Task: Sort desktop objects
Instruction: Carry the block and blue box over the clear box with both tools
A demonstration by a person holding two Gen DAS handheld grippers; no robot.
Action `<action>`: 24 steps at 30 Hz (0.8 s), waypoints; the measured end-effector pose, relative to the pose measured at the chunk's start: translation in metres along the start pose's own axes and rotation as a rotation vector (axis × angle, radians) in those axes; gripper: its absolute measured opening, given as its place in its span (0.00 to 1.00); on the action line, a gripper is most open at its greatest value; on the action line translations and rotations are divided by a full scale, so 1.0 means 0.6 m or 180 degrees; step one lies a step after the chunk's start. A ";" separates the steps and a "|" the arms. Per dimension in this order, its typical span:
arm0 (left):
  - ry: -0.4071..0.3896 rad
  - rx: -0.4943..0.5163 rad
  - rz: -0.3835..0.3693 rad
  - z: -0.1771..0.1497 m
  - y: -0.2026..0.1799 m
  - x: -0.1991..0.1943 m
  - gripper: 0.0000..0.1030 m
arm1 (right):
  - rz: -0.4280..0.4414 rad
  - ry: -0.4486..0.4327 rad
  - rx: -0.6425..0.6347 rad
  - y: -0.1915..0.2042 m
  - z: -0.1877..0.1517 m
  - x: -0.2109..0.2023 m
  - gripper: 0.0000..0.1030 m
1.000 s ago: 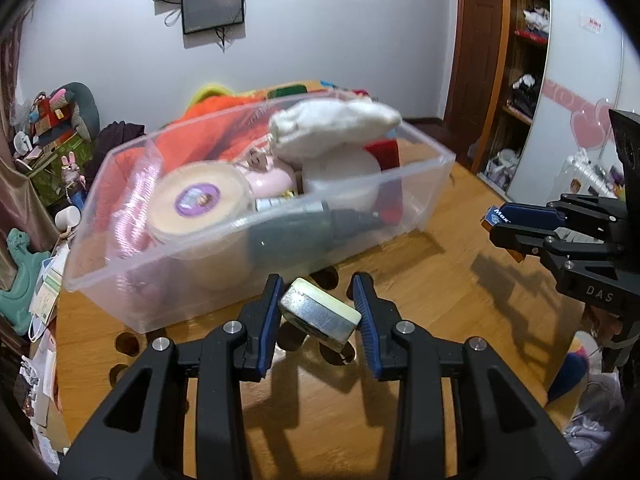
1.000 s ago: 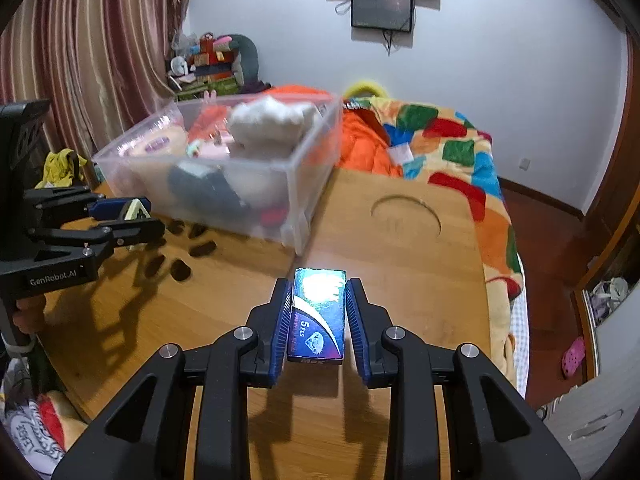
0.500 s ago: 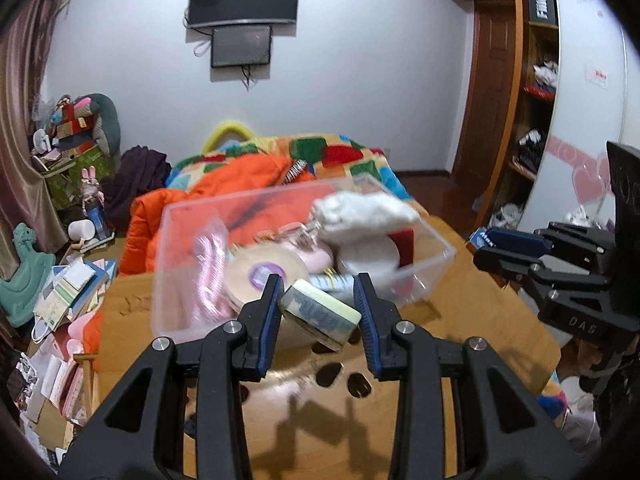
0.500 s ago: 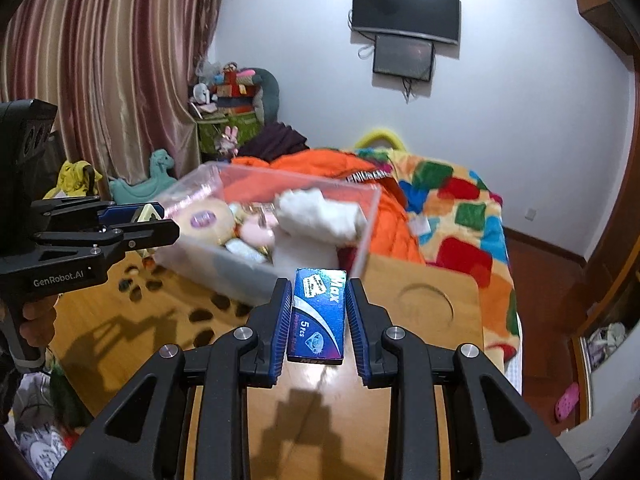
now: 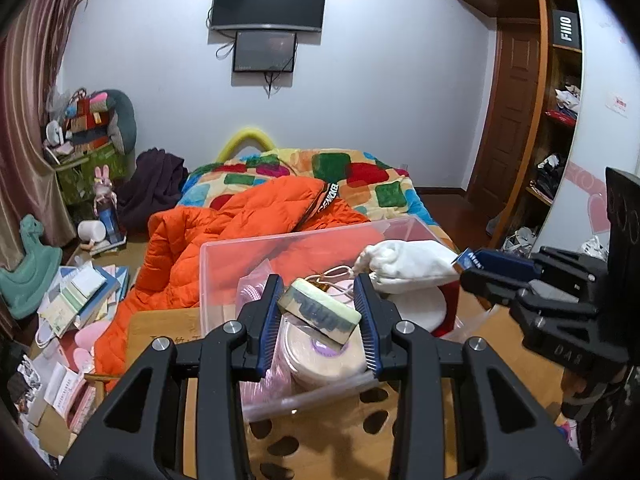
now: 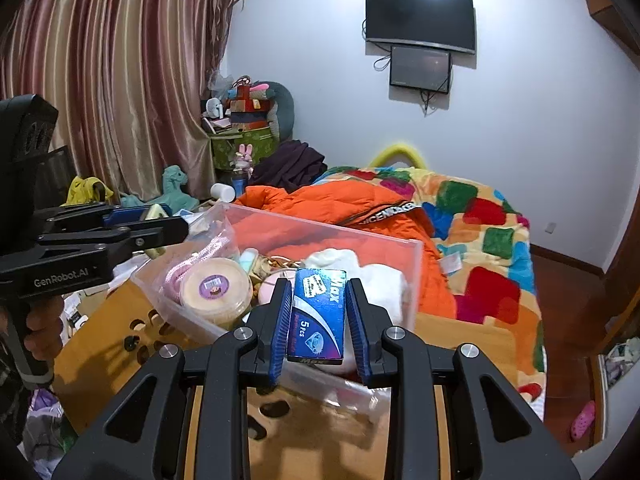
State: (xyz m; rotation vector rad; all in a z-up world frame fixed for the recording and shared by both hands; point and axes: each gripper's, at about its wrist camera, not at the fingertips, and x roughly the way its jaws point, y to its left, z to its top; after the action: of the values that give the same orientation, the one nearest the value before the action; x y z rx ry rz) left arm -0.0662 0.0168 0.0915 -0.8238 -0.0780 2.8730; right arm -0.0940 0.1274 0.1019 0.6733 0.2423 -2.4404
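Observation:
My left gripper (image 5: pixel 320 312) is shut on a pale green and grey sponge block (image 5: pixel 320 311), held tilted above the near edge of a clear plastic bin (image 5: pixel 224 264). My right gripper (image 6: pixel 319 316) is shut on a blue "Max 5 pcs" box (image 6: pixel 319 314), held over the bin's near wall (image 6: pixel 416 276). The bin stands on a wooden table (image 6: pixel 100 344) and holds a round beige container (image 6: pixel 216 286), a white cloth pouch (image 5: pixel 408 266), a pink bag and other items. Each gripper shows in the other's view: the right one (image 5: pixel 480 270) and the left one (image 6: pixel 160 224).
The table (image 5: pixel 500 344) has dark oval cut-outs near me. Behind it is a bed with an orange jacket (image 5: pixel 240 224) and a patchwork blanket (image 6: pixel 492 232). Books and toys litter the floor at left (image 5: pixel 80 296). A wardrobe and door stand at right.
Both grippers have risen from low over the table to above the bin, each keeping hold of its object. The bin now lies below the fingertips.

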 end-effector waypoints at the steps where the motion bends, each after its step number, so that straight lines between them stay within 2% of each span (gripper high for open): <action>1: 0.0021 -0.0010 -0.0009 0.002 0.002 0.008 0.34 | 0.0019 0.0012 0.0003 0.001 0.000 0.006 0.24; 12: 0.0190 0.0014 -0.0049 0.020 0.000 0.075 0.34 | 0.0180 0.0148 -0.0011 0.004 0.005 0.072 0.24; 19: 0.0370 -0.0028 -0.0063 0.022 0.003 0.116 0.34 | 0.0177 0.0185 -0.0078 0.007 0.003 0.097 0.25; 24: 0.0383 -0.0025 -0.0047 0.022 0.005 0.122 0.34 | 0.0133 0.0170 -0.0184 0.010 0.000 0.101 0.25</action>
State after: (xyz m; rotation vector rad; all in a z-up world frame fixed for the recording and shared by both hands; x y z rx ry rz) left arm -0.1352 0.0256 0.0642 -0.9909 -0.0813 2.8038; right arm -0.1326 0.0927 0.0702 0.7119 0.3157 -2.3684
